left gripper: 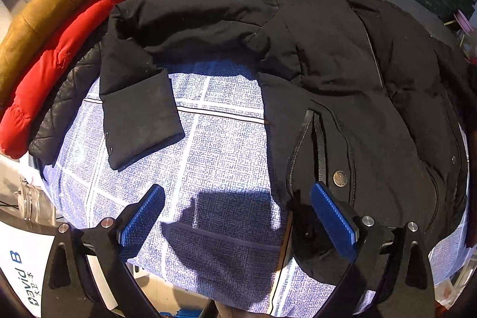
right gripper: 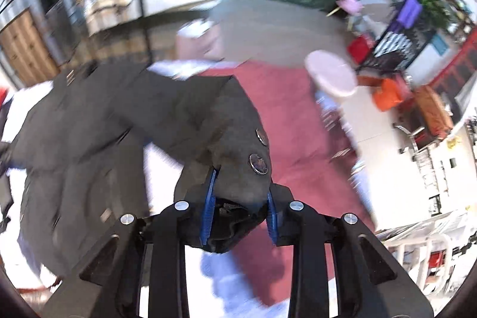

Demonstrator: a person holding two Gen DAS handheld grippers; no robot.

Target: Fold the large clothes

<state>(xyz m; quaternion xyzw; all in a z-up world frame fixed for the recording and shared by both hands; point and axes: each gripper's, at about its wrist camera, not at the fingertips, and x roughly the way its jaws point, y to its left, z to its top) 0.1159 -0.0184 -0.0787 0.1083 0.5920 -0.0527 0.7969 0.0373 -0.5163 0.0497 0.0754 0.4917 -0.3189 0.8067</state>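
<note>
Black padded jacket (left gripper: pixel 342 73), spread face-up on blue-and-white checked bed cover (left gripper: pixel 214 145); one sleeve cuff (right gripper: pixel 238 169) lifted.

Right tool (right gripper: pixel 241 219) narrowed, blue pads pinching bunched snap-studded cuff, raised above bed. Left tool (left gripper: pixel 238 216) wide, empty, poised over hem edge beside brass snap button (left gripper: pixel 340 178). Red quilted jacket (left gripper: pixel 68 61) and tan padded coat (left gripper: pixel 53 8) stacked at far left. Risks: slippery cuff sliding from shallow pinch; hard pull dragging whole body askew; sleeve landing crooked.
</note>
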